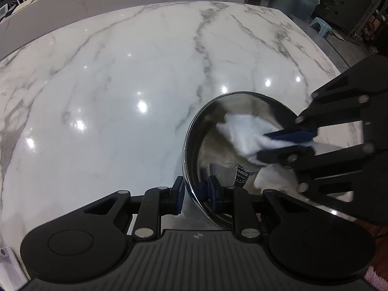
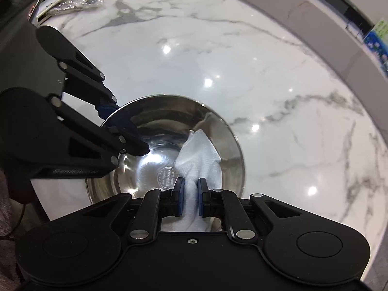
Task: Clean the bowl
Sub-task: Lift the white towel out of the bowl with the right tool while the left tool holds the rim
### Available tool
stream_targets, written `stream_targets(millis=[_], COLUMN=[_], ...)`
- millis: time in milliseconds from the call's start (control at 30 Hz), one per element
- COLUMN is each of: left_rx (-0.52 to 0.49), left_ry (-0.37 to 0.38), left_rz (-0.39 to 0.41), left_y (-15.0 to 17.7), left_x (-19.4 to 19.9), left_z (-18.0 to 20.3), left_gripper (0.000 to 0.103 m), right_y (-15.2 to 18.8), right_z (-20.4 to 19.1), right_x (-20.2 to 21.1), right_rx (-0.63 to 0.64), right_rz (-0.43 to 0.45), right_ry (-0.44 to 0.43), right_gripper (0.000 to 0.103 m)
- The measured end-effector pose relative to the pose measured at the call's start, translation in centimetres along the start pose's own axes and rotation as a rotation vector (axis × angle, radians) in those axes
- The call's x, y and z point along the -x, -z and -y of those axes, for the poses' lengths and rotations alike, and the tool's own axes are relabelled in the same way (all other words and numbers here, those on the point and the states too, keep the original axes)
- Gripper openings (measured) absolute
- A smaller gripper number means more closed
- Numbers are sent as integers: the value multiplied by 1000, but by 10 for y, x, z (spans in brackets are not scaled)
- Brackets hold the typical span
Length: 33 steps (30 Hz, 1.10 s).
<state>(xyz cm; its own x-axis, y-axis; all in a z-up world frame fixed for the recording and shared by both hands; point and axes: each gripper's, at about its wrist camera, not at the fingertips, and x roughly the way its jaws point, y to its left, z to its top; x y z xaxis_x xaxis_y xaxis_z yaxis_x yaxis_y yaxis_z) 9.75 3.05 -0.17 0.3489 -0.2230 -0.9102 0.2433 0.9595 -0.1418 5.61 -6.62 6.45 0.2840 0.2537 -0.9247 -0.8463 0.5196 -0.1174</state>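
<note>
The left claw (image 1: 195,195) is closed on the near rim of the bowl (image 1: 194,131). One blue pad (image 1: 180,194) sits on the outside of the rim and the other pad sits on the inside, so the thin metal edge is pinched between them. The claw is only a little way open, just as wide as the rim.

The right claw (image 2: 190,195) is squeezed tight on a white cloth (image 2: 201,155). The cloth bunches up between its two blue pads and spreads out in front of them. From the left camera, this claw reaches in from the right side, and the cloth hangs down from its tips into the bowl.

The bowl is right under both claws. It sits on the white marble table (image 1: 109,84), close to the near edge. It looks a bit tipped in the left claw's grip, but it is hard to be sure. The cloth lies against the inside wall of the bowl, on the right side as the right camera sees it.

The bowl is round, shiny and silver, like a mirror. A round stamp (image 2: 166,175) with tiny letters sits in the middle of its bottom. Bright spots of light shine inside it.

Farther back, the table has grey lines and round lamp glints. At its far corner in the right camera lie some papers and a clear plastic bag (image 2: 77,1).
</note>
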Motion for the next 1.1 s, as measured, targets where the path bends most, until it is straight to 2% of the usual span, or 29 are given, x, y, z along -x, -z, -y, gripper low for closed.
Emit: stream_targets(millis=[67, 233, 333, 567, 733, 833, 933, 1000, 1100], left_rx=[-2, -4, 4, 22, 34, 28, 26, 24, 17], left_ry=[-3, -22, -29, -13, -7, -13, -22, -27, -38], left_rz=[0, 9, 13, 21, 24, 21, 18, 19, 20], left_y=[0, -1, -2, -4, -5, -5, -6, -7, -6], left_x=[0, -1, -1, 2, 2, 2, 0, 0, -1], left_z=[1, 3, 3, 1, 0, 2, 2, 4, 5], left_gripper=[19, 19, 19, 19, 19, 19, 19, 20, 20], right_y=[0, 15, 34, 118, 159, 173, 172, 163, 159], right_z=[2, 19, 40, 95, 112, 110, 103, 96, 86], right_x=[5, 34, 42, 42, 33, 24, 16, 9, 0], right_rx=[-25, -180, -324, -782, -938, -973, -975, -912, -845], right_rz=[35, 178, 273, 529, 626, 633, 581, 537, 486], right_ry=[14, -1, -24, -237, -348, -333, -262, -188, -127], right_gripper=[8, 8, 8, 8, 8, 8, 9, 9, 9])
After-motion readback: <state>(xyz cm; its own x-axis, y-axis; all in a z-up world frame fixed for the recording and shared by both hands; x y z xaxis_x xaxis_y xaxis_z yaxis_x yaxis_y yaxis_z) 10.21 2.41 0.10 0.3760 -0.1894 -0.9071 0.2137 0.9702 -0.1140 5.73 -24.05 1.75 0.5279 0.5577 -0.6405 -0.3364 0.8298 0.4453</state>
